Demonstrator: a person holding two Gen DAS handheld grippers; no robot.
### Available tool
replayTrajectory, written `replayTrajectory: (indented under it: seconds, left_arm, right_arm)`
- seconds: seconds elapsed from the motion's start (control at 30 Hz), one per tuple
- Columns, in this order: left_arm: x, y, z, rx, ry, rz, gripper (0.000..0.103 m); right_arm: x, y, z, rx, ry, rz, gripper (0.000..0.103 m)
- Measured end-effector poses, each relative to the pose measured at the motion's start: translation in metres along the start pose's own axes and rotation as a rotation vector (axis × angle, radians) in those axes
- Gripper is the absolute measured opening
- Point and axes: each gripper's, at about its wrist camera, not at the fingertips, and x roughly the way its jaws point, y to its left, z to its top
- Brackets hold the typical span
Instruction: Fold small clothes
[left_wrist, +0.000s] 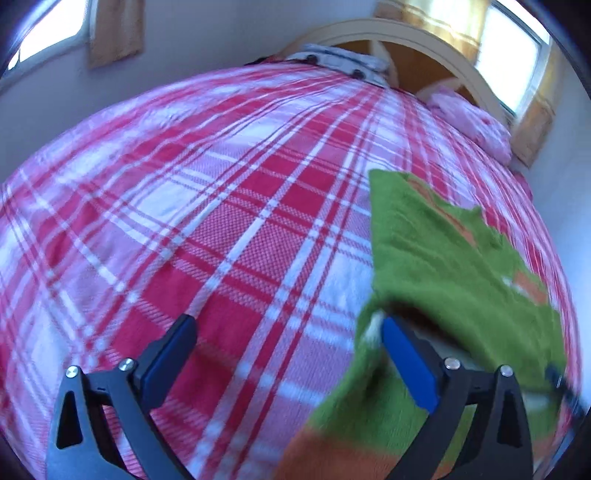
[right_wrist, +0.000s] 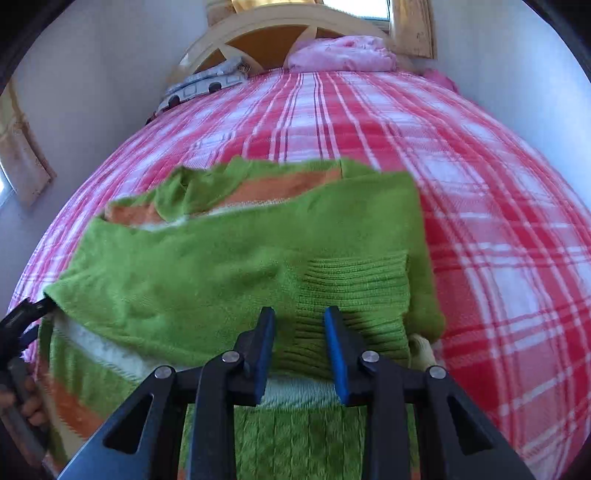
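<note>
One small green knit sweater (right_wrist: 236, 266) with orange and white stripes, partly folded on the near part of the plaid bedspread (right_wrist: 480, 206). Soft, light, floppy by the look; best pinched at the ribbed hem (right_wrist: 354, 295) or a doubled edge. Left gripper (left_wrist: 288, 354): fingers wide apart, knit draped over the right one. Right gripper (right_wrist: 300, 354): fingers part-closed, ribbing between, clamp uncertain.
</note>
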Motion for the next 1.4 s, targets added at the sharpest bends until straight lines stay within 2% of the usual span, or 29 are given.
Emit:
replayTrajectory:
  seconds: [0.1,0.17,0.23,0.27,0.33,0.37,0.4,0.57,0.67,0.77,0.87,0.9,1.0,1.13,1.2,1.3,1.4]
  left_arm:
    - [-0.031,0.004,-0.011,0.118,-0.047,-0.067,0.102]
    - [-0.053,0.01,-0.021,0.201,-0.079,-0.111,0.103]
    - [-0.074,0.016,-0.034,0.284,-0.095,-0.142,0.103]
    - [-0.083,0.019,-0.042,0.32,-0.095,-0.159,0.103]
    - [-0.096,0.024,-0.058,0.366,-0.078,-0.19,0.103]
    - [-0.104,0.027,-0.07,0.394,-0.062,-0.212,0.103]
    - [-0.108,0.028,-0.077,0.409,-0.054,-0.22,0.103]
    - [-0.131,0.038,-0.127,0.477,-0.014,-0.249,0.103]
    - [-0.138,0.045,-0.155,0.476,0.028,-0.283,0.103]
    - [-0.139,0.049,-0.179,0.453,0.087,-0.324,0.103]
    - [-0.136,0.047,-0.192,0.442,0.128,-0.331,0.097]
    - [-0.136,0.047,-0.196,0.438,0.141,-0.335,0.093]
    - [-0.137,0.048,-0.205,0.419,0.157,-0.346,0.092]
    - [-0.135,0.048,-0.214,0.403,0.191,-0.369,0.089]
    - [-0.137,0.046,-0.218,0.412,0.179,-0.364,0.087]
    - [-0.137,0.045,-0.221,0.421,0.179,-0.378,0.076]
    - [-0.141,0.045,-0.221,0.408,0.196,-0.421,0.059]
  right_arm:
    - [-0.011,-0.008,0.004,0.049,0.043,0.043,0.029]
    - [-0.048,-0.011,0.004,0.07,-0.025,0.1,0.029]
    - [-0.088,-0.007,-0.001,0.023,-0.11,0.123,0.03]
    - [-0.112,-0.005,-0.007,-0.012,-0.143,0.13,0.033]
    - [-0.144,-0.005,-0.02,-0.056,-0.169,0.147,0.057]
    - [-0.161,-0.006,-0.031,-0.077,-0.181,0.146,0.072]
    - [-0.172,-0.008,-0.041,-0.089,-0.19,0.139,0.074]
    - [-0.218,-0.024,-0.108,-0.114,-0.125,0.134,0.074]
    - [-0.234,-0.028,-0.147,-0.168,-0.055,0.109,0.074]
    - [-0.251,-0.033,-0.18,-0.163,-0.015,0.145,0.074]
    - [-0.248,-0.035,-0.203,-0.147,0.021,0.15,0.074]
    - [-0.244,-0.034,-0.208,-0.146,0.03,0.146,0.071]
    - [-0.229,-0.035,-0.222,-0.087,0.071,0.189,0.059]
    - [-0.216,-0.035,-0.238,-0.042,0.102,0.194,0.059]
    - [-0.212,-0.034,-0.244,-0.04,0.119,0.187,0.059]
    - [-0.212,-0.029,-0.253,-0.057,0.13,0.189,0.059]
    - [-0.212,-0.023,-0.258,-0.088,0.134,0.17,0.059]
